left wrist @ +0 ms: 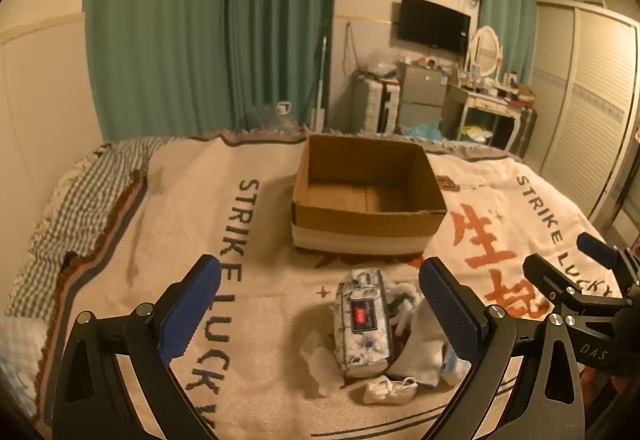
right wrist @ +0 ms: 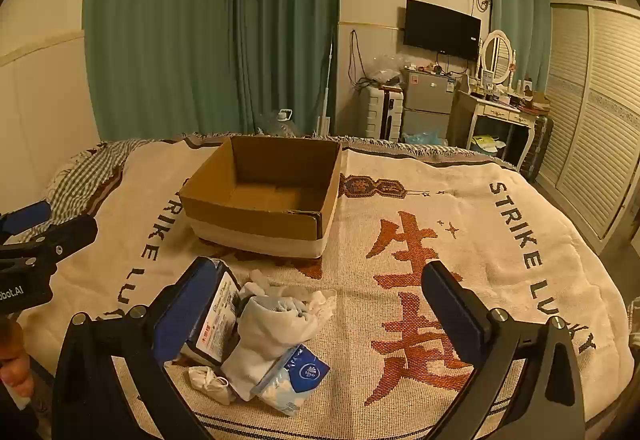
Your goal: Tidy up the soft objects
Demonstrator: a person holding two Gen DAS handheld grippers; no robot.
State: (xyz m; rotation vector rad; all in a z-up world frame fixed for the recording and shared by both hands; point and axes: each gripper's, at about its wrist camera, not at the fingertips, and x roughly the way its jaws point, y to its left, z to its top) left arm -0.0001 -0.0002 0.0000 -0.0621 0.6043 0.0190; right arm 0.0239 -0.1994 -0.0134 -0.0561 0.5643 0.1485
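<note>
An open cardboard box (left wrist: 368,192) sits empty on the bed; it also shows in the right wrist view (right wrist: 264,200). In front of it lies a pile of soft things: a floral tissue pack (left wrist: 364,324), white socks (left wrist: 420,344), a small white cloth (left wrist: 388,388). The right wrist view shows the tissue pack (right wrist: 216,316), white socks (right wrist: 272,332) and a blue tissue packet (right wrist: 296,376). My left gripper (left wrist: 320,316) is open above the pile. My right gripper (right wrist: 316,312) is open above the pile too. Both are empty.
A cream blanket (right wrist: 440,280) with printed letters covers the bed. A checked sheet (left wrist: 80,208) shows at the left. Green curtains (left wrist: 208,24), a TV, a small fridge and a dressing table stand beyond the bed. A wardrobe (right wrist: 600,112) is at the right.
</note>
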